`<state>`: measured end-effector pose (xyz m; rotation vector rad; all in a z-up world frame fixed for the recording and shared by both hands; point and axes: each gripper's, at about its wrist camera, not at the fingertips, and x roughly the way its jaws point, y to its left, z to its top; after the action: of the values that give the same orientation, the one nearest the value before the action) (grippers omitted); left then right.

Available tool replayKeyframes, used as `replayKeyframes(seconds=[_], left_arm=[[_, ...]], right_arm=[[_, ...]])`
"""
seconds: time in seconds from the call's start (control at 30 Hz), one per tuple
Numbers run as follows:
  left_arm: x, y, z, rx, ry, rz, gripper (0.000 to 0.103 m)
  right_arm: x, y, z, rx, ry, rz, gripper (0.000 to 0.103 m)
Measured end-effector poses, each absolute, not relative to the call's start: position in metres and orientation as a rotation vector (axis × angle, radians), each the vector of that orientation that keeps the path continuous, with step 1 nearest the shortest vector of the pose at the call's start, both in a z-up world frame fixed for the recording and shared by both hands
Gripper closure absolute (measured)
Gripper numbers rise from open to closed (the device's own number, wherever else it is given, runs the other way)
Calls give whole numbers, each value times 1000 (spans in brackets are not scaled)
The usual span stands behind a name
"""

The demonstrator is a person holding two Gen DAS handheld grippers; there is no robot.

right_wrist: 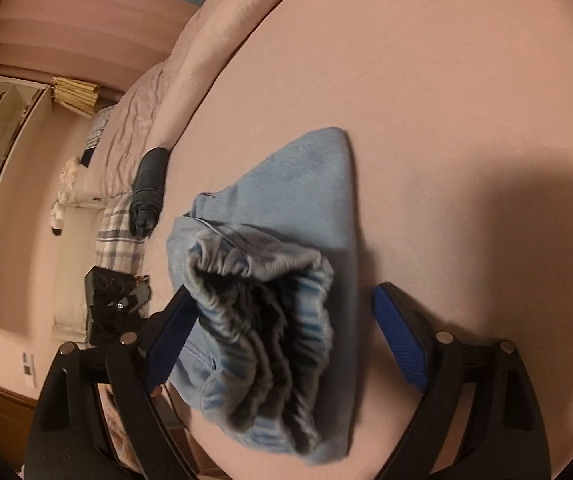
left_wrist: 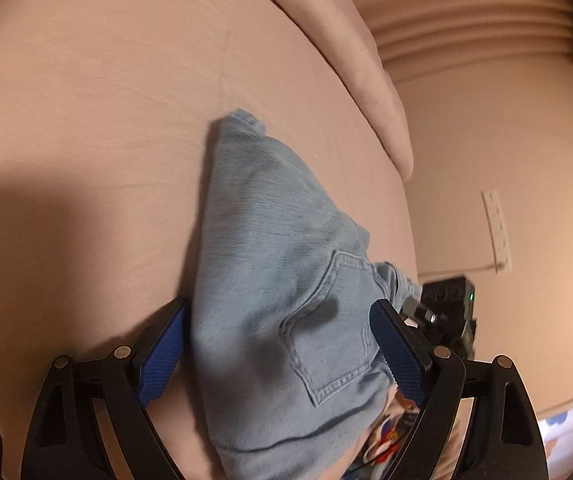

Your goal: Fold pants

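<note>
With both claws spread and pinching nothing, left claw (left_wrist: 280,344) and right claw (right_wrist: 278,342) straddling the folded pants (left_wrist: 286,280) on the bed (left_wrist: 106,120): press flat, square edges, avoid dragging the elastic waistband (right_wrist: 262,320).

Folded light-blue pants (left_wrist: 286,280) on pink bed (left_wrist: 106,100), left hand-held gripper (left_wrist: 282,344) spread wide

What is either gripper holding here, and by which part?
Nothing. Both the left gripper and right gripper stand with jaws open around the folded pants, which lie on the bed.
</note>
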<state>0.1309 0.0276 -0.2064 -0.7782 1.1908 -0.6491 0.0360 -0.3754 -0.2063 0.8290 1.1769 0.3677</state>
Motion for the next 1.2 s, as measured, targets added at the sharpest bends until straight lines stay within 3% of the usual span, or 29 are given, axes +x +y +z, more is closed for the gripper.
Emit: replayKeyframes(seconds=[0.03,0.07,0.1,0.13,0.17,0.3,0.6,0.73,0.83,0.87,0.9,0.97,1.0,1.03,1.2], left_arm=[[132,26,-205,-771,1189,-653,21],[127,28,-206,-763,1188,-641,33],[126,29,-207,-761,1186,-625,48],[129,29,-210,-770,1183,-617,56],[127,33,-213,-793,1177,-604,72],[123,38,-210,-813,1152,-586,86],[158,75,-141,-732,944,-536,86],[189,98,-141,-671,949,-440,86],[208,111,-172,-615,1044,-291,72],[213,112,-184,-600,1091,-240,56],[215,117,-194,-604,1115,-214,49],[208,127,-193,-654,1077,-243,46],[203,132,-187,-634,1069,-220,33],[199,133,-180,-597,1057,-192,28],[163,120,-134,-419,890,-215,25]], right_arm=[[40,-372,-207,834,1180,372,14],[41,-369,-207,831,1181,384,15],[43,-363,-207,825,1178,395,26],[43,-359,-206,831,1175,407,33],[41,-357,-207,847,1166,409,40],[27,-354,-197,825,1106,411,51],[79,-311,-137,684,958,512,54],[127,-284,-138,659,935,537,53],[158,-271,-165,640,986,497,41],[170,-267,-183,629,1041,437,39],[179,-263,-201,599,1101,364,37],[185,-263,-217,591,1124,319,27],[185,-265,-217,609,1116,323,28],[184,-268,-213,598,1113,316,27],[170,-266,-157,352,1002,234,27]])
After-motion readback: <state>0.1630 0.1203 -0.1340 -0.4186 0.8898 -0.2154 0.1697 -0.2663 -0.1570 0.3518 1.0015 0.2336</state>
